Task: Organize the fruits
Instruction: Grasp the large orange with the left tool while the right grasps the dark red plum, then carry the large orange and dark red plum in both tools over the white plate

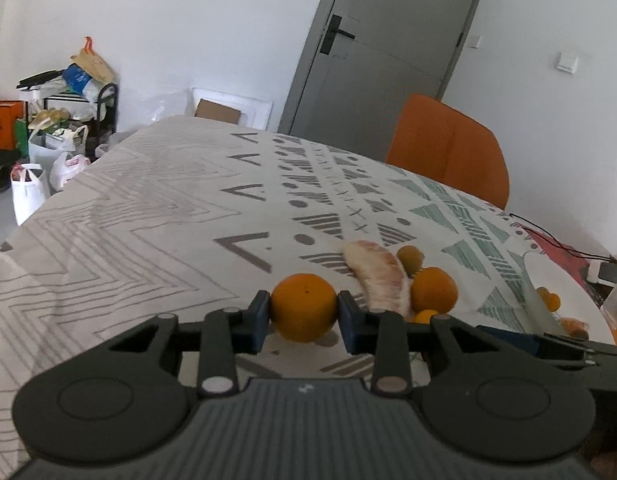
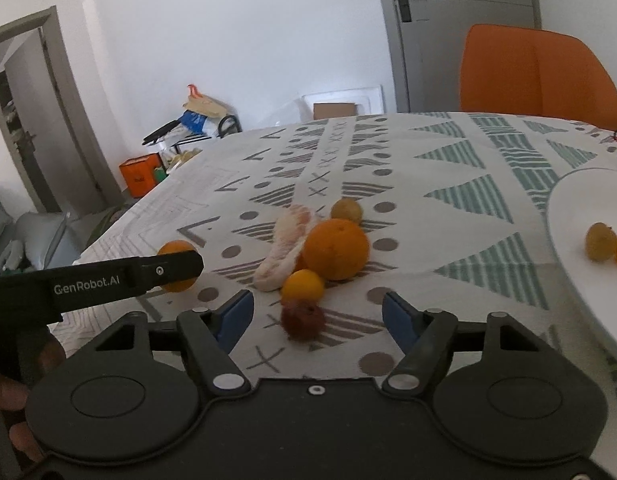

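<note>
My left gripper (image 1: 304,314) is shut on an orange (image 1: 304,307), held just above the patterned tablecloth; the orange also shows in the right wrist view (image 2: 175,249) behind the left gripper's arm. My right gripper (image 2: 317,318) is open with a small reddish fruit (image 2: 303,319) between its fingers on the cloth. Beyond it lie a small orange (image 2: 302,285), a large orange (image 2: 335,249), a peeled pomelo segment (image 2: 286,248) and a yellow-green fruit (image 2: 347,210). A white plate (image 2: 568,216) at the right holds a green fruit (image 2: 600,241) and an orange one.
An orange chair (image 2: 536,74) stands behind the table's far edge. The table's left edge drops to a floor cluttered with bags (image 1: 28,184) and a rack. Black cables (image 1: 556,240) and small items lie at the far right of the table.
</note>
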`<state>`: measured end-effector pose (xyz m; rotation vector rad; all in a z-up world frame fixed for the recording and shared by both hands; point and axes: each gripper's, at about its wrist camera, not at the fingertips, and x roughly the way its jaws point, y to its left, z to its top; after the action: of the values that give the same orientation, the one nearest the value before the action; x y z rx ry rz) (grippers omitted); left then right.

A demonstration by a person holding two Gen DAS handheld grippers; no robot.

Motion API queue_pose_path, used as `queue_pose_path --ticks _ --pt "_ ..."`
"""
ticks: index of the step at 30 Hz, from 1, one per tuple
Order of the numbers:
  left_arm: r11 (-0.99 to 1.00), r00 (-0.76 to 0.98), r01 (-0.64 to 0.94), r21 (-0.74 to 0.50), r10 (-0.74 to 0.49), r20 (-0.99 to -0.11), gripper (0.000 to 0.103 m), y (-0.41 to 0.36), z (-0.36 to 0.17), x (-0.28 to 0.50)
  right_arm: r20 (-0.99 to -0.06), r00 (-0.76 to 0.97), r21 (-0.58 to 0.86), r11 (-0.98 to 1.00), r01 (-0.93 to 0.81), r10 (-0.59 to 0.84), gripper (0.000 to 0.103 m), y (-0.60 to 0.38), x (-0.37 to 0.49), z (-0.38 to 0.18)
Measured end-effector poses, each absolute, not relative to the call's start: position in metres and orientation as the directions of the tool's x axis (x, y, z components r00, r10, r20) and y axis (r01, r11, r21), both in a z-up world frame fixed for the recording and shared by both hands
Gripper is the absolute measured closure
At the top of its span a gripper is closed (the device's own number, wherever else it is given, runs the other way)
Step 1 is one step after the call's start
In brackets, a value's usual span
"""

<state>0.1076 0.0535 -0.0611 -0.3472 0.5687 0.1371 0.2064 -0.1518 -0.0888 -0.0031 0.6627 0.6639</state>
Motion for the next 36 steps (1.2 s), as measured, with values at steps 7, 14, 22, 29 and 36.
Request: queue_pose_path --ticks 7,14,22,29,36 --pt "0.928 0.844 -0.229 -0.292 0.040 -0.535 0.068 0.060 -0.058 0.098 -0.589 0.584 0.154 0.788 -0.597 0.558 0.081 -0.143 0.197 -0.084" --pt "0.935 0.851 -0.207 -0.287 0.027 -0.525 0.068 0.052 -0.051 0.094 -0.578 0.609 0.160 0.808 -0.567 0.542 0.081 -0.154 0.190 -0.082" --pt "0.948 0.869 -0.173 -0.266 0.020 -0.494 0.068 0.038 -0.034 0.087 -0.530 0.658 0.161 0.825 -0.541 0.535 0.081 -0.172 0.181 -0.068" --pt "0.957 0.882 -0.117 -0.264 -0.022 -0.472 0.068 0.017 -0.023 0.087 -0.509 0.698 0.152 0.851 -0.503 0.504 0.081 -0.194 0.177 -0.058" --pt "0.971 0.901 -0.045 -0.236 -0.062 -0.430 0.068 -0.003 -0.004 0.095 -0.442 0.763 0.148 0.877 -0.457 0.472 0.081 -0.220 0.177 -0.039"
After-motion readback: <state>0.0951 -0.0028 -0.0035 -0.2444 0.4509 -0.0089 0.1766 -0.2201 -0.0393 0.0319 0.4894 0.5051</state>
